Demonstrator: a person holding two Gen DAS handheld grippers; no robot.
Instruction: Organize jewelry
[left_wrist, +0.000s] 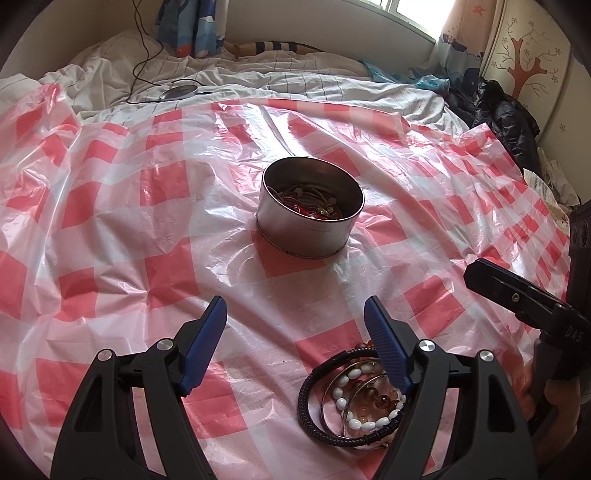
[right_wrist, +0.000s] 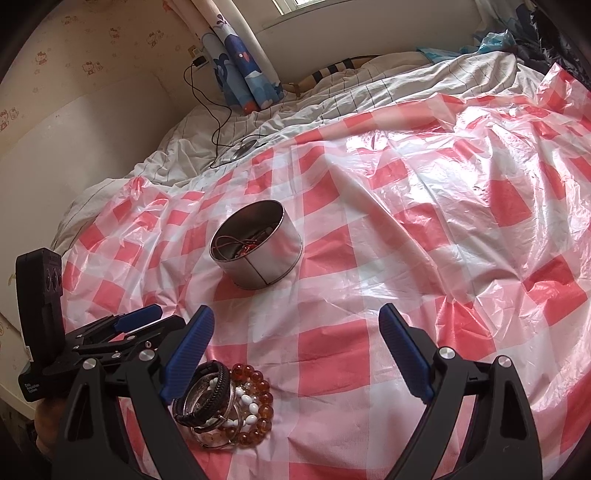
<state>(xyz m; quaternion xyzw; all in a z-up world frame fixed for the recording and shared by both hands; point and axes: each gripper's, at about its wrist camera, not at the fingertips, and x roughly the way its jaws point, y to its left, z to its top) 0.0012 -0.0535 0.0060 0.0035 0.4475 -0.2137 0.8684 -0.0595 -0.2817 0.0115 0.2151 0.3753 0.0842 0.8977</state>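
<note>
- Jewelry: a small heap of bracelets (left_wrist: 354, 398) lies on the red-and-white checked plastic sheet (left_wrist: 155, 266) spread over the bed, close in front of both grippers
- The heap holds a black braided cord bracelet (left_wrist: 310, 402), thin metal bangles (right_wrist: 207, 398), a string of white oval beads (left_wrist: 360, 369) and a string of round amber beads (right_wrist: 258, 406), all overlapping and touching one another
- More jewelry sits inside the round metal tin (left_wrist: 310, 229), a tangle of cords, small charms and something red; single pieces cannot be told apart
- The tin stands upright and uncovered on the sheet, further out than the heap and well apart from it
- The left gripper (left_wrist: 295, 317) hovers with its blue-padded jaws spread wide and nothing between them; the heap lies just beside and partly under its right-hand finger (left_wrist: 384, 343), and whether the pad touches the beads cannot be told
- The right gripper (right_wrist: 295, 325) also has its jaws wide apart and grips nothing; the heap lies by its left-hand finger (right_wrist: 188, 350), outside the gap rather than in it
- Each gripper shows at the edge of the other's view, so the two stand side by side with the heap between them
- A hand (left_wrist: 546, 398) holds the right gripper's handle at the right edge of the left wrist view
- Beyond the sheet lie a rumpled white striped duvet (right_wrist: 332, 99), a round grey device (left_wrist: 177, 92) with a black cable (right_wrist: 218, 122) running up to the wall, a blue patterned curtain (right_wrist: 240, 66) and a dark jacket (left_wrist: 506, 122)
</note>
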